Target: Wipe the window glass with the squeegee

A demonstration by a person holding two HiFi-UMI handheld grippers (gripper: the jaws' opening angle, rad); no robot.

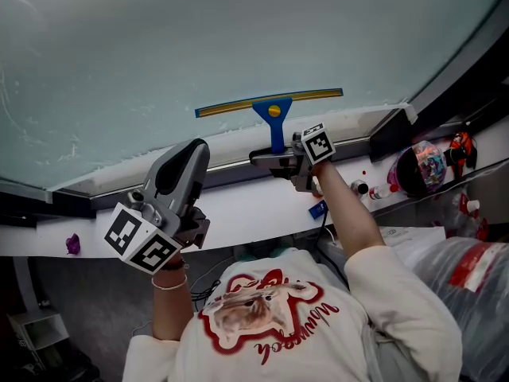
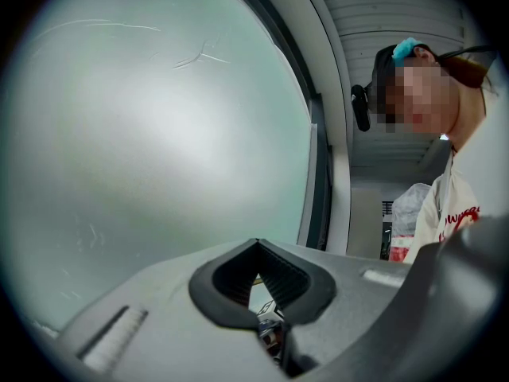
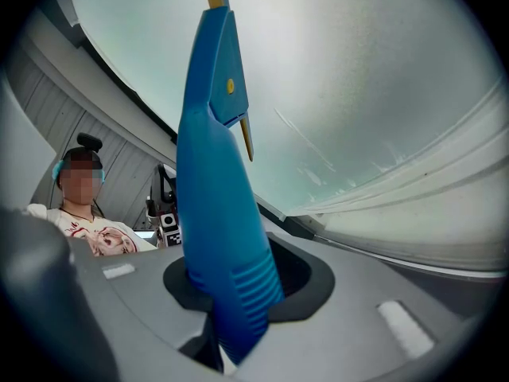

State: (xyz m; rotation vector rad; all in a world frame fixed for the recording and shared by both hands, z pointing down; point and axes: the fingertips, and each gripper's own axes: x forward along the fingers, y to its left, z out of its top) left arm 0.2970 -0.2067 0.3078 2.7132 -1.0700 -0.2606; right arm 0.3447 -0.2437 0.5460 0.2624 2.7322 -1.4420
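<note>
The blue plastic squeegee with a yellow blade strip (image 1: 275,126) is gripped by its handle between the clenched jaws of the right tool (image 1: 267,159). The handle rises straight out of this tool. The blade is seen lying across the pale, misty window glass (image 1: 199,46) just above the tool, near the lower edge of the pane.

The left tool (image 1: 193,156) is held to the left of the right tool and lower. Its jaws are pressed together with nothing between them, and its tips are turned towards the glass.

A long white surface (image 1: 238,209) is seen below both tools, under a dark frame rail (image 1: 231,169). A small purple thing (image 1: 72,243) lies on it, far to the left of the left tool. A small blue thing (image 1: 317,208) lies just below the right tool. Small bottles (image 1: 359,187) and a round colourful object (image 1: 425,165) are placed to the right of the right tool. A grey panelled ceiling (image 2: 398,22) is shown in the left gripper view.
</note>
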